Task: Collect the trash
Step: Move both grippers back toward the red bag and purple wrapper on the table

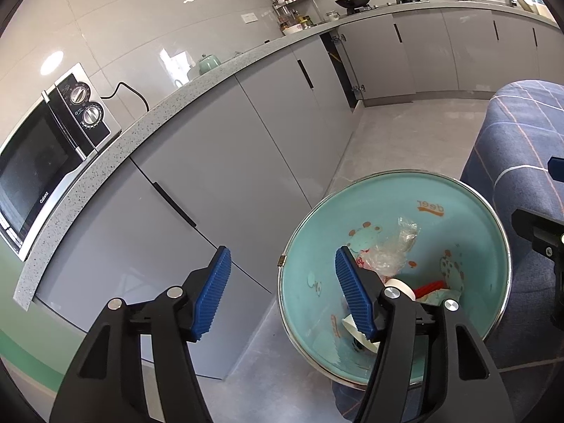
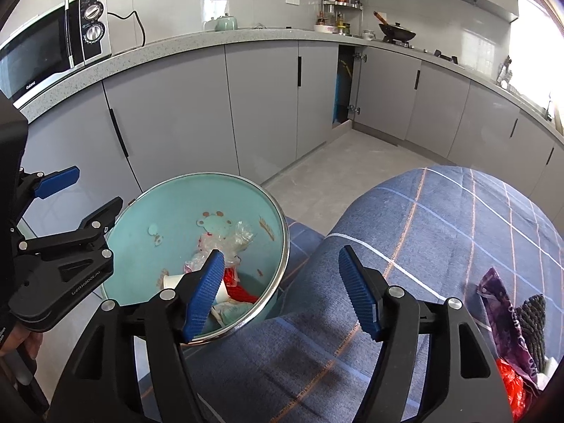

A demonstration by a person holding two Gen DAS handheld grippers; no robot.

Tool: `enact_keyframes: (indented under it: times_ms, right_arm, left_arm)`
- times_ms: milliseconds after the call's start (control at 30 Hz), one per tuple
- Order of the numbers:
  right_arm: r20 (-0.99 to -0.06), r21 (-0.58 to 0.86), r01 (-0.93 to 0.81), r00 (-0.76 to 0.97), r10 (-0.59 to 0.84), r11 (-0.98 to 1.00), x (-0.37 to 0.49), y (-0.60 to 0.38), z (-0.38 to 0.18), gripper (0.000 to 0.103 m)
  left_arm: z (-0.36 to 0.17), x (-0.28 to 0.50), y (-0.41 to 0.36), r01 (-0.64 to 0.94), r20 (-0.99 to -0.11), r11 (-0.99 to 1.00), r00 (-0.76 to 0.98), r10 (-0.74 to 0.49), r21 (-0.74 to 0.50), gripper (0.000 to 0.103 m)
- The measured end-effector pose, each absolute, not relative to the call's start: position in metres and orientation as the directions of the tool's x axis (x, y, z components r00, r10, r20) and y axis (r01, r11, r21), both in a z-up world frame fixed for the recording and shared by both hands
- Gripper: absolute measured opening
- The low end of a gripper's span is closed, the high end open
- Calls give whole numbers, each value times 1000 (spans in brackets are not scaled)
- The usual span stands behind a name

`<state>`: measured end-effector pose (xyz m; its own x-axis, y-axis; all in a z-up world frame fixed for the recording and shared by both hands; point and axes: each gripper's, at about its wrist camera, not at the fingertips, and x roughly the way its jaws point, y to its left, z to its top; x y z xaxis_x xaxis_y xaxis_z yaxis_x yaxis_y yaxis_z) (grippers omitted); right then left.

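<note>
Left wrist view: left gripper point(image 1: 282, 292) stood with jaws spread and nothing between the pads, hanging by the rim of the teal bin point(image 1: 387, 197).
Bin contents: clear plastic wrap point(image 1: 394, 246), a white paper cup point(image 1: 400, 287) and a red scrap point(image 1: 431, 287) lay inside, so this looked like the moment just after a drop.
Backdrop: microwave point(image 1: 46, 155) on the speckled counter point(image 1: 197, 88), grey cabinets below.
Right wrist view: right gripper point(image 2: 282, 292) was also released and empty, poised over the blue plaid cover point(image 2: 440, 218) just beside the bin point(image 2: 169, 218).
Only seen here: purple wrapper point(image 2: 500, 303) with a dark knitted item point(image 2: 534, 313) and red plastic point(image 2: 511, 384), lying on the cover at the right, well apart from the bin.
Also seen here: left gripper point(image 2: 84, 194) from the side, at the bin's far edge.
Next move, as judged: right gripper would need to swing right, close on that leftover litter and carry it to the bin.
</note>
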<state>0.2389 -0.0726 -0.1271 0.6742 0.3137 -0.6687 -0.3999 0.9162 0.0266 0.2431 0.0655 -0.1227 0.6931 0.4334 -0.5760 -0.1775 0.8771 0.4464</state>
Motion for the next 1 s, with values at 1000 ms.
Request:
enact_keyframes:
  times_ms: [1000]
  right_arm:
    - [-593, -25, -203, 791, 148, 979, 154, -185, -74, 76]
  left_arm:
    - [-104, 208, -33, 12, -576, 916, 781, 242, 401, 78]
